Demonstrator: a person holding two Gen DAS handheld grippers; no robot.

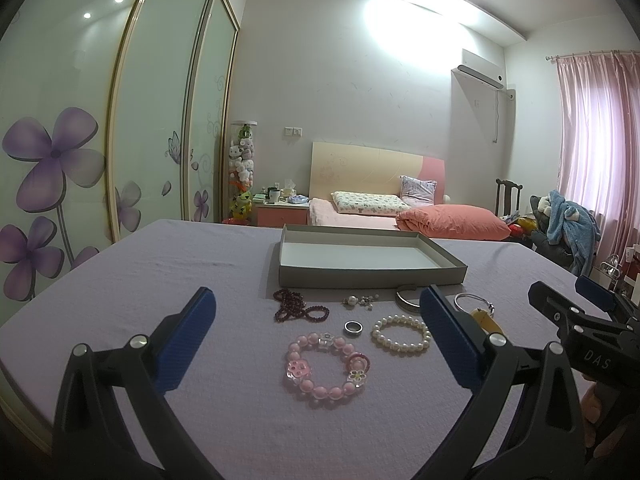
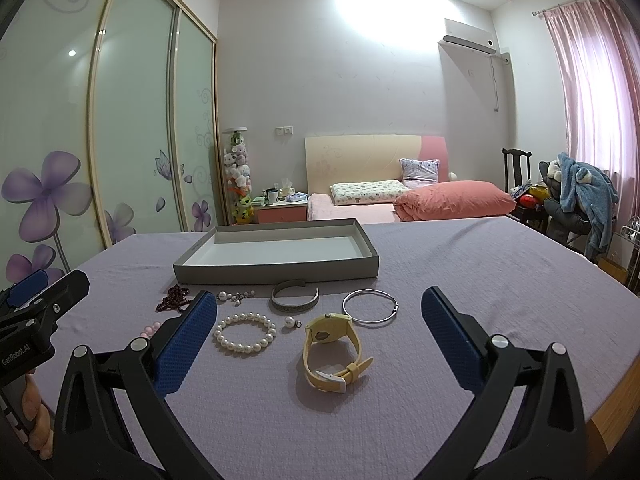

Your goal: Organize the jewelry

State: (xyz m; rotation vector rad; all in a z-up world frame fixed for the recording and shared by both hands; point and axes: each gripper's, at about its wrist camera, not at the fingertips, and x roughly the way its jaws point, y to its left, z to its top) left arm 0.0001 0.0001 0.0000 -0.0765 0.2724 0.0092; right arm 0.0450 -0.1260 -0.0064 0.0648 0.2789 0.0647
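**Jewelry spread on the lilac tabletop, both tongs apart**

Jewelry lies loose on the tabletop [image 1: 120, 280] in front of a shallow grey box [image 1: 370, 271], which stands open with its white floor bare. Farthest left, a dark garnet bead strand [image 1: 294, 305] sits looped just before the box's near left corner. Below it, closer to the cameras, a pink bead bracelet [image 1: 326, 364] with flower charms rests between the fingers of the left tongs [image 1: 318, 342], whose blue pads stand wide apart, gripping nothing. A small silver ring [image 1: 353, 327] lies just beyond that bracelet, and a cluster of pearl earrings [image 1: 360, 301] lies near the box's front wall.

Next rightward comes a white pearl bracelet [image 2: 245, 334], just beside the left finger of the right tongs [image 2: 318, 342]. A single pearl drop [image 2: 291, 322] lies between it and a yellow watch [image 2: 334, 350], which stands on its strap, face tilted toward the box. Behind the drop, a grey open cuff [image 2: 295, 303] lies close to the box wall. A thin silver bangle [image 2: 370, 306] lies right of the cuff, near the watch's dial. The right tongs also stand wide apart and hold nothing; the watch sits between their fingers, touching neither.

Each tool shows at the edge of the other's view
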